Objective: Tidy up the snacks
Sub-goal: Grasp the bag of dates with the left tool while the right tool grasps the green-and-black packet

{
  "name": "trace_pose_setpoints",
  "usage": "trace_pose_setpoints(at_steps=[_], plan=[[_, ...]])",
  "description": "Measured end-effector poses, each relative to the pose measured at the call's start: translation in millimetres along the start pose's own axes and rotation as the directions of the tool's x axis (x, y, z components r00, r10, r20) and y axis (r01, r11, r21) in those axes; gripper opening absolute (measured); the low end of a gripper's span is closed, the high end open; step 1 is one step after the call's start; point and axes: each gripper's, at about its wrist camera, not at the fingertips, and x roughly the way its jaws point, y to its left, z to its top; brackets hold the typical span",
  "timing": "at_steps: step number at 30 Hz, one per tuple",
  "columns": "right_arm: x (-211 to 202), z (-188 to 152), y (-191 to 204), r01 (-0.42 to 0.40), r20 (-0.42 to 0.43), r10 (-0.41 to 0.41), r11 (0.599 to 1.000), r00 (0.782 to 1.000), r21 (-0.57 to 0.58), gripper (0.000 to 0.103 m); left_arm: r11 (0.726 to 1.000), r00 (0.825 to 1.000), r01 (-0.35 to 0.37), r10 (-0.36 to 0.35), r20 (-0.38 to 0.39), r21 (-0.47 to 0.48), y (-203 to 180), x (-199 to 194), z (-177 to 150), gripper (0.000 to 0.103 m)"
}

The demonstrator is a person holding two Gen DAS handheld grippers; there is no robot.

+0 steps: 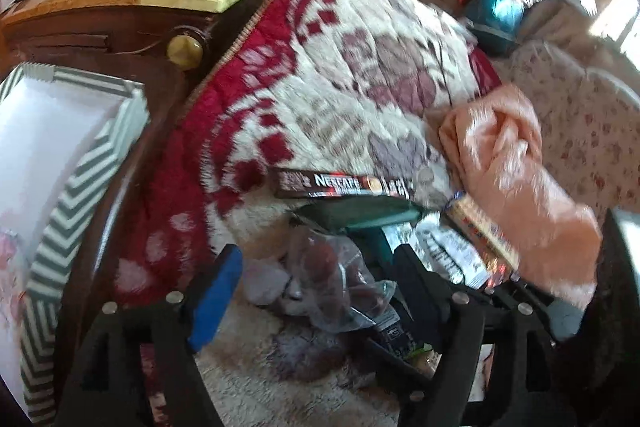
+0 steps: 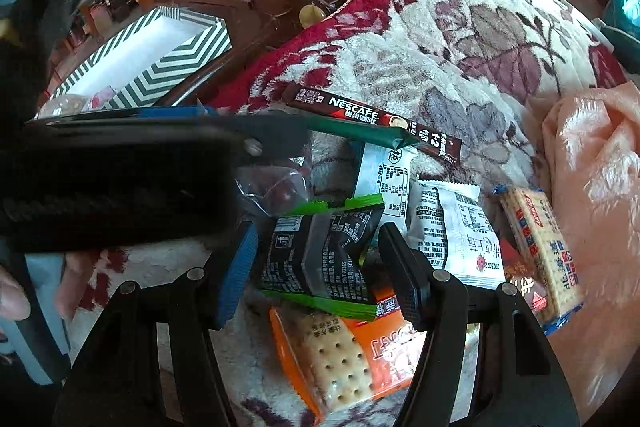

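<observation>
Blanket (image 2: 460,39) of red and cream fleece is spread under a heap of snacks, and a chevron-striped box (image 2: 176,67) is seen at its left edge. Left gripper (image 1: 316,283) is held low and level, jaws spread around a clear packet (image 1: 336,279). Right gripper (image 2: 320,259) is angled downward, jaws parted around a black green-edged packet (image 2: 320,251), nothing pinched; a Nescafe stick (image 2: 372,119) lies beyond.

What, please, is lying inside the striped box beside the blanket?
Inside the striped box, the right wrist view shows a mostly bare white floor, with a clear wrapped item and a pink one at its near end. The left gripper covers the rest.
</observation>
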Motion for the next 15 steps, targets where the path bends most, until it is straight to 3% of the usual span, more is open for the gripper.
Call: trace_pose_setpoints(at_steps=[1,4,11,15], plan=[[0.3,-0.5,-0.5,-0.003,0.000,0.003,1.000,1.000,-0.003,0.058,1.000,1.000,-0.017,0.017,-0.012,0.014,-1.7,4.8,-0.3,0.079],[3.9,-1.6,-2.7,-0.023,-0.013,0.022,1.000,1.000,-0.009,0.049,0.999,0.998,-0.047,0.048,-0.047,0.013,0.3,16.7,-3.1,0.050],[-4.9,-9.4,-4.7,-0.040,-0.007,0.040,0.999,0.999,-0.018,0.046,0.997,0.997,-0.072,0.072,-0.013,0.029,6.2,-4.5,-11.4,0.035],[-16.1,-18.0,-3.3,-0.066,0.011,0.066,0.998,0.998,0.008,0.046,0.996,0.996,-0.087,0.086,0.016,0.021,13.3,-24.3,-18.1,0.035]])
